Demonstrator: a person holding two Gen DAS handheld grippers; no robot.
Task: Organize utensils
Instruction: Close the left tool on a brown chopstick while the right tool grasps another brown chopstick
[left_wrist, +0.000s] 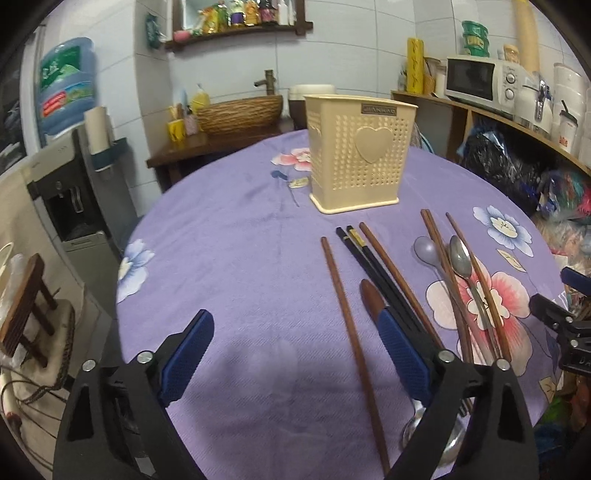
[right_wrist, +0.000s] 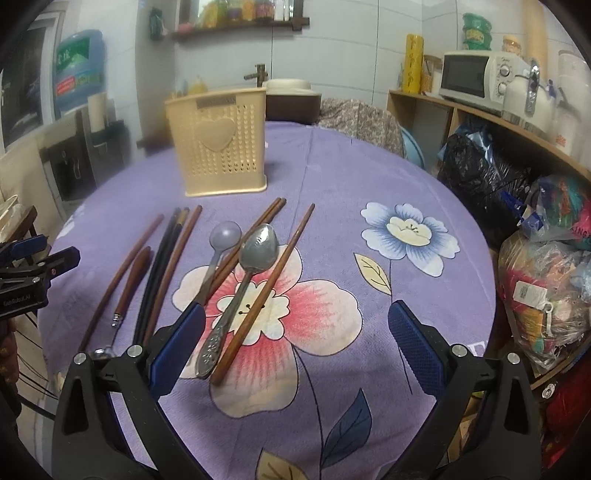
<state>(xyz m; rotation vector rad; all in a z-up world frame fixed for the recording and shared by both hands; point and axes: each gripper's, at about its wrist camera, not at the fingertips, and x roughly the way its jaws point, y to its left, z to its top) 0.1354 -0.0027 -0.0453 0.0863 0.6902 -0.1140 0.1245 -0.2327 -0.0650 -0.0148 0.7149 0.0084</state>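
A cream perforated utensil holder (left_wrist: 360, 162) (right_wrist: 221, 146) stands upright on the purple flowered tablecloth (left_wrist: 240, 240) (right_wrist: 369, 177). In front of it lie brown wooden chopsticks (left_wrist: 347, 321) (right_wrist: 264, 291), a black chopstick pair (left_wrist: 373, 266) (right_wrist: 157, 273), a metal spoon (left_wrist: 460, 258) (right_wrist: 255, 251), a lilac plastic spoon (left_wrist: 424, 249) (right_wrist: 223, 234) and a brown-handled utensil (left_wrist: 371, 295) (right_wrist: 135, 277). My left gripper (left_wrist: 295, 336) is open just left of the pile, its right finger over the black chopsticks. My right gripper (right_wrist: 297, 328) is open above the metal spoon's handle and one chopstick.
A wall shelf with a microwave (left_wrist: 480, 79) (right_wrist: 476, 75) runs along the right, with plastic bags (right_wrist: 546, 288) below it. A basin with a tap (left_wrist: 240, 110) and a water dispenser (left_wrist: 70, 173) stand behind and left of the table.
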